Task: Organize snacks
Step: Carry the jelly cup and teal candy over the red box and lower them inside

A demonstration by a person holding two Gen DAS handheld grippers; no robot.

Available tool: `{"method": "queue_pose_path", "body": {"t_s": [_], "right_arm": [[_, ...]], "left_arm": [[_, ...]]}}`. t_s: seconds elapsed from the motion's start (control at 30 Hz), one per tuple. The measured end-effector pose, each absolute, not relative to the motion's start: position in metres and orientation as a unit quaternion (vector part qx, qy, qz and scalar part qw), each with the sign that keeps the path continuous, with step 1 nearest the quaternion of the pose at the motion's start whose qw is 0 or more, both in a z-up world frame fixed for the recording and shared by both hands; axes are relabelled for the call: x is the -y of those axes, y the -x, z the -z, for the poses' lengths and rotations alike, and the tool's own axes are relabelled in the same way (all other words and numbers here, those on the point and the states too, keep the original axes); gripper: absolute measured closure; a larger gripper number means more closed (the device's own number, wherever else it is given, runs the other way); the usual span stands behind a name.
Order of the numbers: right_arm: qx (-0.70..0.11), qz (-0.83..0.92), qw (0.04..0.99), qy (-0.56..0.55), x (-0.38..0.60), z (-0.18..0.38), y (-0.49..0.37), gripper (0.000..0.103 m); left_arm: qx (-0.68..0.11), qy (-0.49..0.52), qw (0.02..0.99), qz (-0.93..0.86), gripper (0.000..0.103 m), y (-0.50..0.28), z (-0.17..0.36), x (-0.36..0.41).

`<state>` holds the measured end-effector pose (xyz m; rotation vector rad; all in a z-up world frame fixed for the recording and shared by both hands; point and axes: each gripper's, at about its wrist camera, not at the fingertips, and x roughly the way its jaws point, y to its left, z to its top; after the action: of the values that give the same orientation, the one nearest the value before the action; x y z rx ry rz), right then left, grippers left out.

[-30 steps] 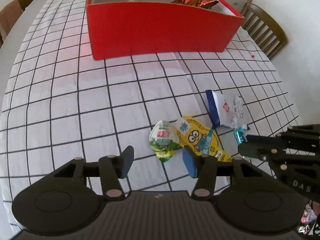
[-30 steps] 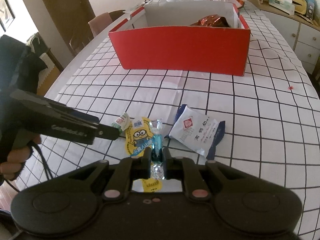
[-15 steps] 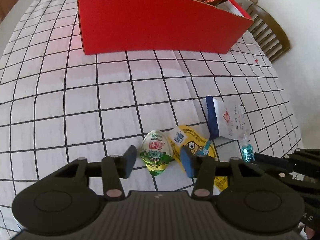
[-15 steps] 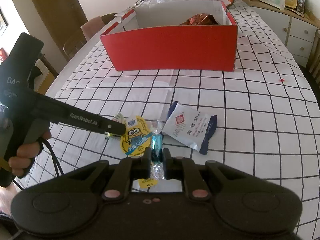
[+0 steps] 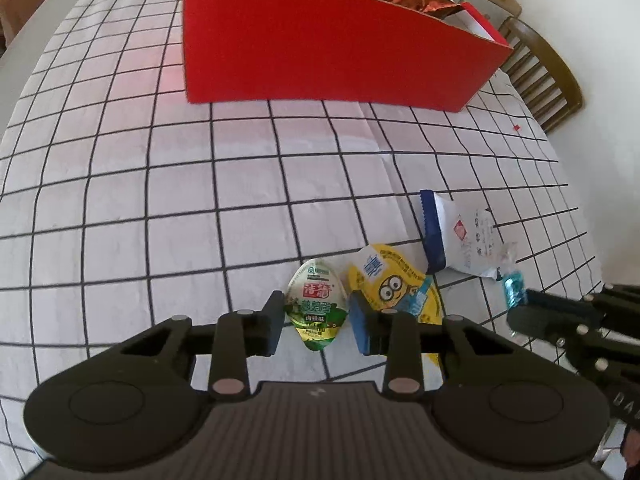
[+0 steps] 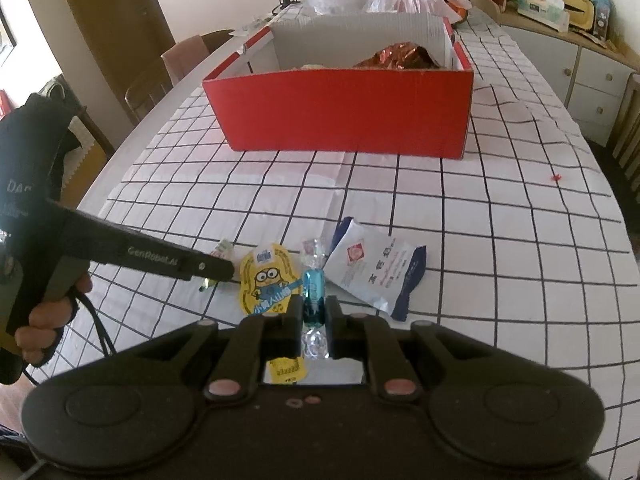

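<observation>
Green-and-white teardrop jelly cup [image 5: 317, 307] lies flat on the tabletop, touching the yellow Minions packet [image 5: 394, 285] beside it. White pouch with blue ends [image 6: 374, 268] lies flat just right of those; blue twist-wrapped candy [image 6: 314, 291] sits upright between packet and pouch. Red open box [image 6: 344, 110] stands well behind with a foil bag [image 6: 400, 56] inside.

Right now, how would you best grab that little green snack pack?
Across its wide middle, from the near side. The green pack lies flat, pointed end towards the left gripper, whose open fingers already straddle its sides; the yellow pouch crowds its right.
</observation>
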<state>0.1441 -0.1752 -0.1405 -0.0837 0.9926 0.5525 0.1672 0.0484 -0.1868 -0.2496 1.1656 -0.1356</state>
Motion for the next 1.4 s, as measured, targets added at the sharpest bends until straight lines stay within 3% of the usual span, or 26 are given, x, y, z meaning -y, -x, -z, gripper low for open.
{"method": "queue_pose_path", "body": {"t_s": [0.67, 1.4], "right_arm": [[-0.422, -0.271, 0.865, 0.031, 0.172, 0.093, -0.179, 0.094], [-0.385, -0.283, 0.878, 0.034, 0.142, 0.064, -0.293, 0.094]], "left_arm": [[-0.488, 0.152, 0.858, 0.056, 0.069, -0.162, 0.130, -0.061], [-0.426, 0.091, 0.900, 0.028, 0.069, -0.255, 0.059, -0.057]]}}
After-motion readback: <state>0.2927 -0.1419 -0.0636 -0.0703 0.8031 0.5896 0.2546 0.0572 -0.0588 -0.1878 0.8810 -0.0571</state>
